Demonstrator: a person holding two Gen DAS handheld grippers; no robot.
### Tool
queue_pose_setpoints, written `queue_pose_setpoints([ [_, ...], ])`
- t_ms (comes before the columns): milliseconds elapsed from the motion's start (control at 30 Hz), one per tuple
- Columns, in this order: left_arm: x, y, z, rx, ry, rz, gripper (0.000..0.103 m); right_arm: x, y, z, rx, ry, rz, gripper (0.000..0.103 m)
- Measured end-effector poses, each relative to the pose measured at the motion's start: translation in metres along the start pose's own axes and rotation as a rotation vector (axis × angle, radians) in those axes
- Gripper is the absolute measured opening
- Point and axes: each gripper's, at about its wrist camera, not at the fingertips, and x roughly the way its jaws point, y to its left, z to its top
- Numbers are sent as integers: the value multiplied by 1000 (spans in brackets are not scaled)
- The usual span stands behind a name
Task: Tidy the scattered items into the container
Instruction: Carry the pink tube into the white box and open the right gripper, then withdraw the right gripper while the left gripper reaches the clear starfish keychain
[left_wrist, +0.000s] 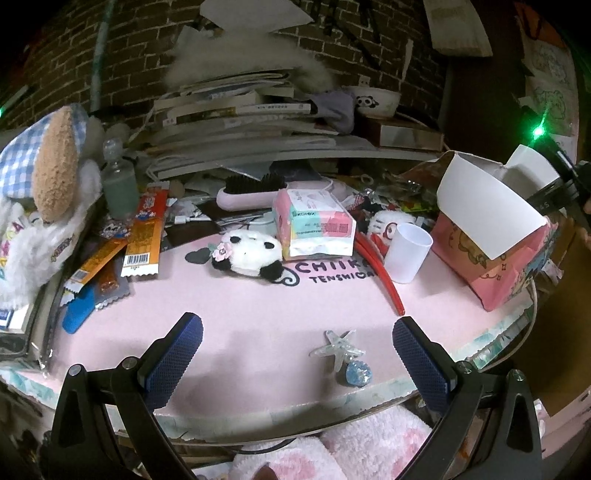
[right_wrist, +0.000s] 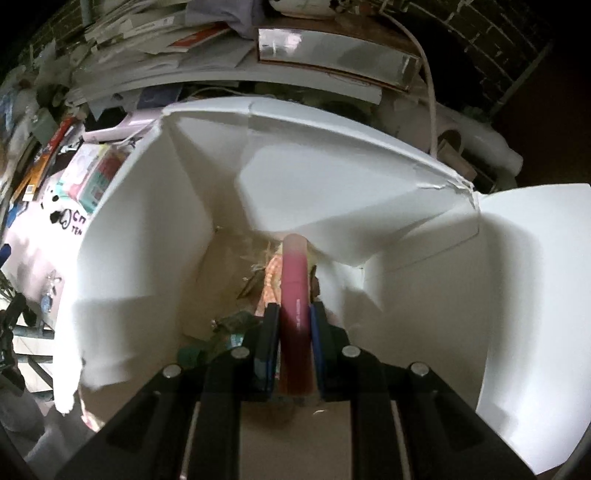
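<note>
The container is a pink cardboard box with white open flaps at the right of the pink mat. In the right wrist view my right gripper is shut on a pink tube and holds it inside the box, between its white flaps, above several small items on the bottom. My left gripper is open and empty above the mat's front edge. A clear star hair clip and a blue glitter piece lie between its fingers. A panda plush, tissue pack, white cup and red strip lie further back.
Snack wrappers and a blue item lie at the left by a plush toy. A bottle, a brush and stacked books stand behind. A brick wall closes the back. A fluffy pink fabric is below the table edge.
</note>
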Motion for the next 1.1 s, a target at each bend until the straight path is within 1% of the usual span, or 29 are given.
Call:
queue_pose_setpoints([
  [33, 1, 1, -1, -5, 3, 2, 103, -1, -1, -1, 2, -6, -1, 16],
  [67, 1, 2, -1, -8, 6, 0, 103, -5, -1, -2, 4, -19, -6, 21],
  [100, 2, 3, -1, -9, 8, 0, 103, -9, -2, -3, 8, -32, -12, 35],
  [167, 1, 4, -2, -12, 6, 2, 103, -20, -3, -5, 19, -64, -21, 55],
  [233, 1, 5, -2, -17, 6, -2, 103, -38, -2, -6, 29, -131, -36, 55],
  [300, 3, 7, -2, -24, 11, -21, 103, -62, 3, -10, 43, -223, -35, 56],
  [333, 4, 8, -3, -31, 19, -33, 103, -80, 7, -13, 58, -302, -20, 58],
  [367, 7, 9, -4, -42, 33, -47, 103, -92, 13, -17, 68, -368, -6, 63],
  [400, 9, 11, -5, -55, 49, -56, 103, -104, 18, -22, 72, -430, 14, 72],
  [433, 12, 13, -6, -67, 62, -59, 103, -118, 29, -29, 70, -518, 58, 77],
  [467, 14, 14, -8, -76, 72, -58, 103, -125, 38, -33, 61, -571, 91, 83],
  [500, 16, 15, -9, -84, 80, -59, 103, -133, 51, -40, 35, -626, 134, 83],
  [533, 18, 16, -11, -90, 84, -63, 103, -135, 61, -42, 16, -647, 157, 83],
  [600, 19, 16, -14, -81, 84, -69, 102, -134, 87, -50, -32, -669, 240, 83],
  [700, 19, 12, -16, -44, 73, -81, 102, -122, 117, -57, -63, -653, 394, 83],
  [767, 18, 9, -17, -35, 63, -97, 101, -112, 130, -64, -57, -657, 450, 83],
  [833, 18, 6, -17, -25, 48, -108, 95, -102, 142, -67, -44, -669, 440, 83],
  [867, 19, 4, -18, -17, 42, -116, 88, -96, 147, -70, -37, -671, 432, 83],
  [900, 21, 1, -17, -8, 39, -118, 83, -90, 149, -73, -30, -666, 434, 83],
  [933, 21, -1, -18, 5, 30, -109, 81, -84, 152, -76, -11, -654, 449, 83],
  [1000, 23, -7, -18, 25, 19, -110, 66, -71, 152, -77, 38, -636, 479, 83],
  [1100, 24, -14, -20, 53, 7, -98, 56, -55, 154, -83, 70, -631, 477, 83],
])
